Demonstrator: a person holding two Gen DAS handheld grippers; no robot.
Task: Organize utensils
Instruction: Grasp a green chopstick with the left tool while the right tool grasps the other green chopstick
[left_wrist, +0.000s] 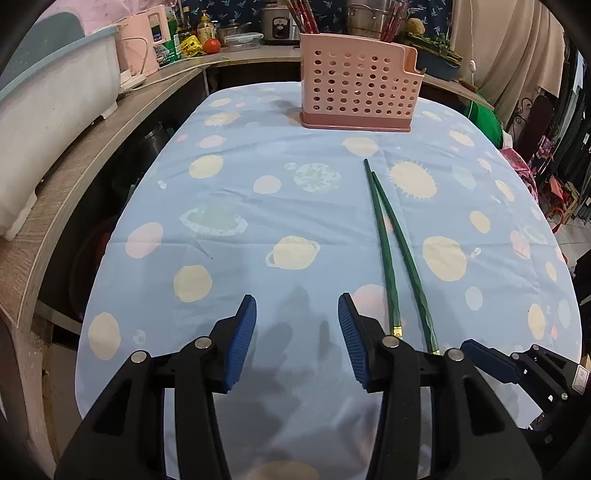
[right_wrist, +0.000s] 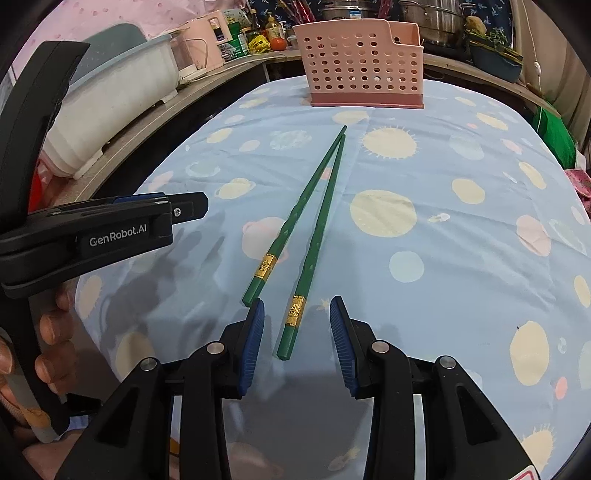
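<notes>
Green chopsticks (right_wrist: 314, 218) flat on table (right_wrist: 461, 258), butt ends btwn spread fingers of right hand-held gripper (right_wrist: 297, 325), tips at 12 o'clock twd pink utensil holder (right_wrist: 364, 68). Left hand-held gripper (left_wrist: 297, 328) spread too, chopsticks at its 1 o'clock.

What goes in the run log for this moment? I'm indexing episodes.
stage: pre-grasp | left gripper: open, empty | right gripper: open around one green chopstick's end | other chopstick: on tablecloth | pink caddy: upright
</notes>
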